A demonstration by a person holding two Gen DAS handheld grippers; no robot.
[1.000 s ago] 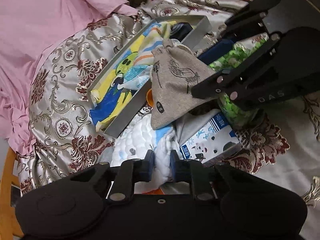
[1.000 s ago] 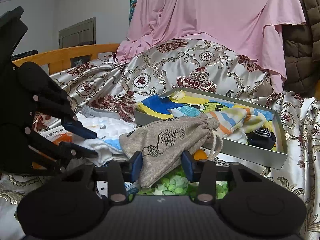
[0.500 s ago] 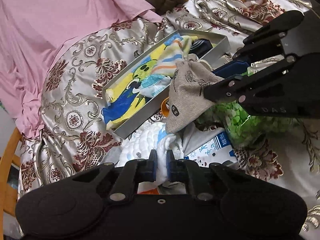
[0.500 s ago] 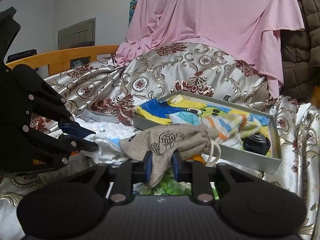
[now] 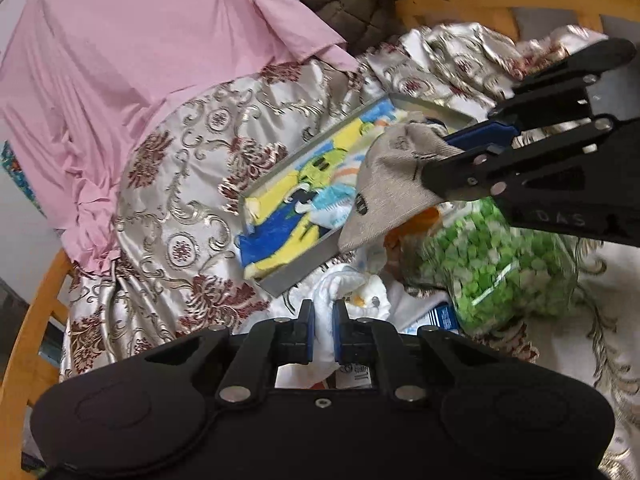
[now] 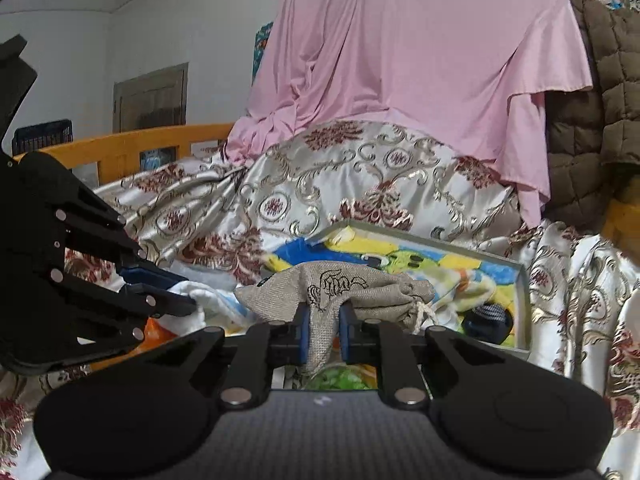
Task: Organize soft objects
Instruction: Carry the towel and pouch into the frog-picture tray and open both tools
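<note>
My right gripper (image 6: 323, 316) has its jaws closing on the middle of a beige burlap drawstring pouch (image 6: 360, 284), and the pads press on it. The pouch (image 5: 388, 184) hangs lifted in front of a grey box (image 5: 296, 276). A bright cartoon towel (image 5: 288, 232) and a dark striped bundle (image 6: 488, 320) lie in the box (image 6: 524, 304). My left gripper (image 5: 323, 308) is shut on a fold of white quilted cloth (image 5: 352, 284), just left of the pouch. In the right wrist view the left gripper (image 6: 188, 291) pinches that cloth (image 6: 208, 300).
A clear bag of green pieces (image 5: 508, 264) lies under the right gripper (image 5: 436, 160), with printed packets beside it. Gold and maroon brocade bedding (image 5: 180, 208) covers the bed. A pink sheet (image 6: 400, 80) and a brown quilted jacket (image 6: 592, 100) hang behind. An orange wooden rail (image 6: 120, 148) runs at the left.
The right jaws closed from wide apart onto the pouch. Both grippers rose, lifting the pouch and the fold of white cloth off the pile.
</note>
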